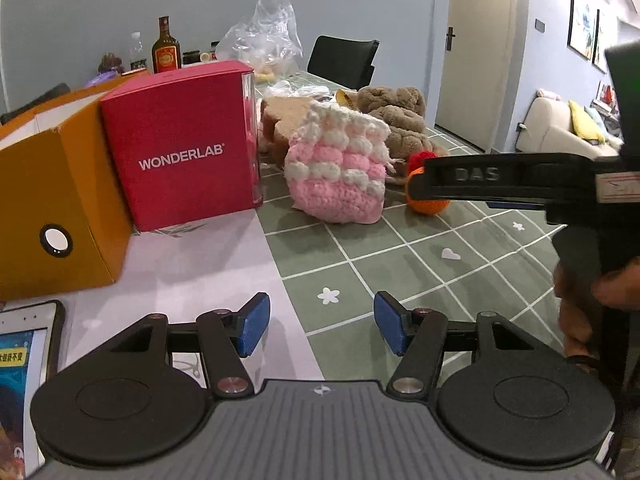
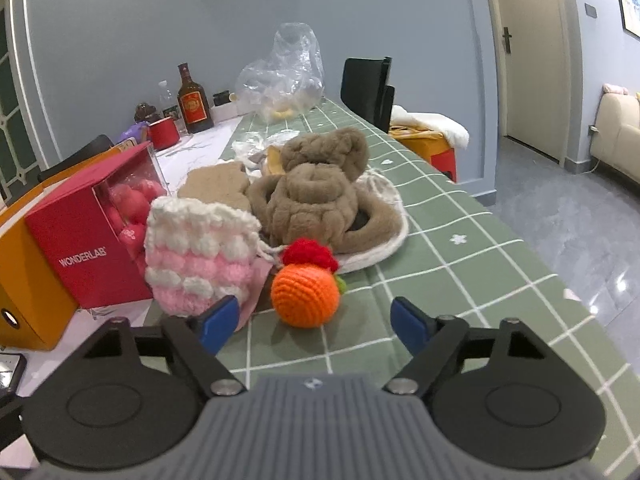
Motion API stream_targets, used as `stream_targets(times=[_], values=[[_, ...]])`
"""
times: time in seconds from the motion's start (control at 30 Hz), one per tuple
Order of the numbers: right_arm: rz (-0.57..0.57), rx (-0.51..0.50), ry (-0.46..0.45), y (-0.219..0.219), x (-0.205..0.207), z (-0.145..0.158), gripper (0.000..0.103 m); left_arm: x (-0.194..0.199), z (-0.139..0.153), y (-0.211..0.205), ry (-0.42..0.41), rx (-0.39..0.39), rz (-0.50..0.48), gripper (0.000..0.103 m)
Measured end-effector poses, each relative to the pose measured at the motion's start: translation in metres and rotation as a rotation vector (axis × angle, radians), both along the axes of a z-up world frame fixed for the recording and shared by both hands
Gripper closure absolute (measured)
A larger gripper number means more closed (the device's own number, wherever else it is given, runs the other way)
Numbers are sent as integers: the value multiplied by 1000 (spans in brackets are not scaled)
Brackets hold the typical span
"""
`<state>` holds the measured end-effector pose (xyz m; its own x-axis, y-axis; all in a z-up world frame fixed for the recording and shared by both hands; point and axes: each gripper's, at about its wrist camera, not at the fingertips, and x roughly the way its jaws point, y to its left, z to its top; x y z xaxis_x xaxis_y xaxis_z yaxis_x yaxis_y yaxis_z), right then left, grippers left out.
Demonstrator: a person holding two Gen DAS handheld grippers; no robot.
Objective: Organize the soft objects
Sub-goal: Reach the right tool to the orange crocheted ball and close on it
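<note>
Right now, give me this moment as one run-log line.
left gripper: open, empty | right gripper: open, nearing orange crochet ball | pink crochet pouch: on table, untouched

Crocheted yarn pouch, fuzzy plush slippers

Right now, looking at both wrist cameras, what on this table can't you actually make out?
- Orange crochet ball: left wrist view, mostly hidden behind the right claw's black arm.
- Tablet: left wrist view, cut off by the left edge.
- Brown bottle: right wrist view, label too small to read.
- Orange box: both views, contents hidden by its walls.
</note>
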<state>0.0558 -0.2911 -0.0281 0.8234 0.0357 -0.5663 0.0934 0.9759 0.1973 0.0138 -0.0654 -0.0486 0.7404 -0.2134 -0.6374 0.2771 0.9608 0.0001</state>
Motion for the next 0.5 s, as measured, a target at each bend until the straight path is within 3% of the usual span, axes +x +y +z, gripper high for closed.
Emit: stream_targets(times=[0.23, 0.37, 0.4, 0.5], values=[[-10, -4, -18, 7, 15, -8, 28, 5, -3, 4, 7, -17, -6, 32], [12, -25, -14, 10, 27, -8, 47, 4, -5, 3, -12, 12, -23, 32], [9, -40, -5, 11, 30, -8, 56, 4, -5, 4, -11, 10, -22, 32], [17, -59, 43, 10, 37, -11, 61, 6, -5, 7, -1, 3, -22, 32]])
